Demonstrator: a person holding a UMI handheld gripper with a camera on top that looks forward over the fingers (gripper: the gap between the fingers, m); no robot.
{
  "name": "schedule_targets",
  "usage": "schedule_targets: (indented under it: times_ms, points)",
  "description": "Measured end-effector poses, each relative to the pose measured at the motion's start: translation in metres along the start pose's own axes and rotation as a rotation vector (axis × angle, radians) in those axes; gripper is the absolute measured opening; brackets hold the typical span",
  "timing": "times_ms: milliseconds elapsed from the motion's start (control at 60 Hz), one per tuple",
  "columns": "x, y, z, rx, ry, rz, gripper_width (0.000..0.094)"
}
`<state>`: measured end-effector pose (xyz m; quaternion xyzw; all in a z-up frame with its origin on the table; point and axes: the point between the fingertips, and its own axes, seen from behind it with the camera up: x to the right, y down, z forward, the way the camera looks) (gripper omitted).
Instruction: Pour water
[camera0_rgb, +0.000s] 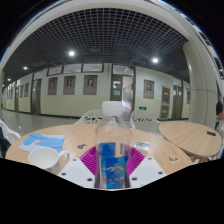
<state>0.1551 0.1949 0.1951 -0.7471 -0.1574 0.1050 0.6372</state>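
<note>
A clear plastic water bottle with a blue label stands upright between my fingers, lifted above the round wooden table. My gripper is shut on the bottle, with a magenta pad pressed on each side of the label. A white paper cup sits on the table to the left of the fingers, its open mouth facing up. The bottle's lower end is hidden below the fingers.
A blue flat item lies on the table behind the cup. A second round wooden table stands to the right. A white chair back rises beyond the bottle. A corridor wall with doors runs behind.
</note>
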Motion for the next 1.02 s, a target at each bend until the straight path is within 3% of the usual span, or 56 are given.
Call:
schedule_targets:
  times_ms: [167,233,367,433,483,783,1017]
  points:
    - [0.009,0.005,-0.002,0.006,-0.008,0.014,0.0328]
    - [0.014,0.003,-0.003,0.014,-0.012,0.004,0.0373]
    - [0.018,-0.001,-0.01,-0.021,-0.05,-0.029,0.0611]
    - [0.017,0.001,-0.015,-0.054,-0.052,-0.054,0.087]
    - [0.034,-0.001,-0.026,-0.071,-0.024,-0.06,0.0824]
    - [0.026,-0.007,-0.133,-0.134,-0.061,0.002,0.0853]
    - [-0.03,-0.003,-0.214,-0.154,-0.213,0.067,0.085]
